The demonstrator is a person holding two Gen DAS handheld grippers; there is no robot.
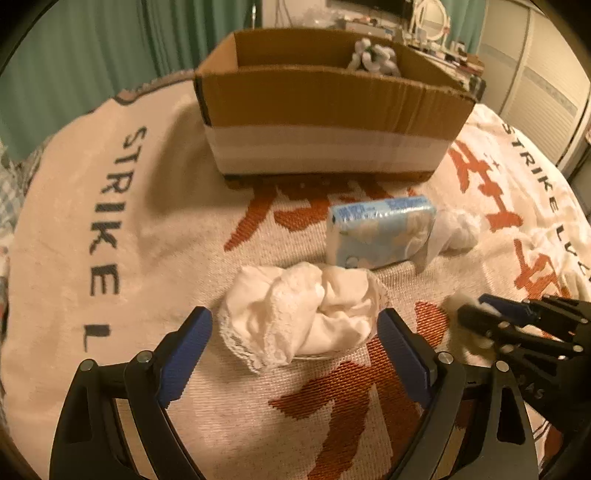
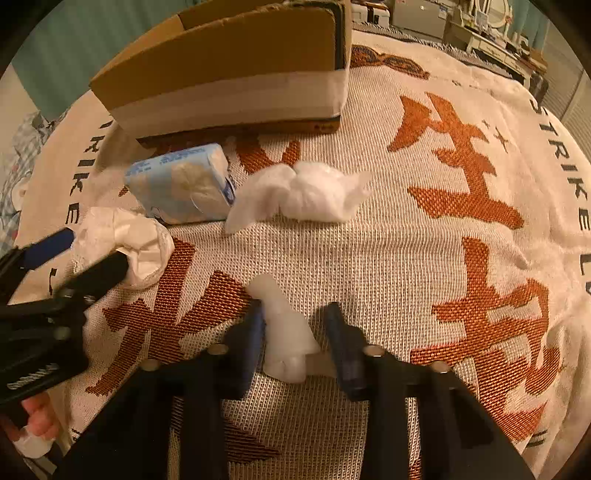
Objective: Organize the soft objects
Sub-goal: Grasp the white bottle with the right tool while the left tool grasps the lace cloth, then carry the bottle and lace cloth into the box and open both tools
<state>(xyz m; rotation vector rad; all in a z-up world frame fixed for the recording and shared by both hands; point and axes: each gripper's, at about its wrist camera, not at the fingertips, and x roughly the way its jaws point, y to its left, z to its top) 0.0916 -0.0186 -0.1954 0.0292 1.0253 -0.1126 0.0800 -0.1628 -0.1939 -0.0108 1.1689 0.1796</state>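
A crumpled white lacy cloth [image 1: 303, 314] lies on the blanket between the fingers of my open left gripper [image 1: 295, 328]; it also shows in the right wrist view [image 2: 125, 240]. My right gripper [image 2: 293, 328] is open around a small white soft piece [image 2: 284, 328], with its left finger against it and a gap on the right. A blue tissue pack [image 1: 380, 232] and a white plastic-wrapped wad [image 2: 306, 192] lie in front of the cardboard box [image 1: 325, 110]. A grey-white soft item [image 1: 373, 55] sits inside the box.
The woven blanket [image 2: 369, 258] with orange characters and dark lettering covers the surface. Green curtains [image 1: 92, 48] hang behind the box. Cluttered furniture [image 2: 480, 29] stands at the far right. A hand [image 2: 37, 424] holds the left gripper's handle.
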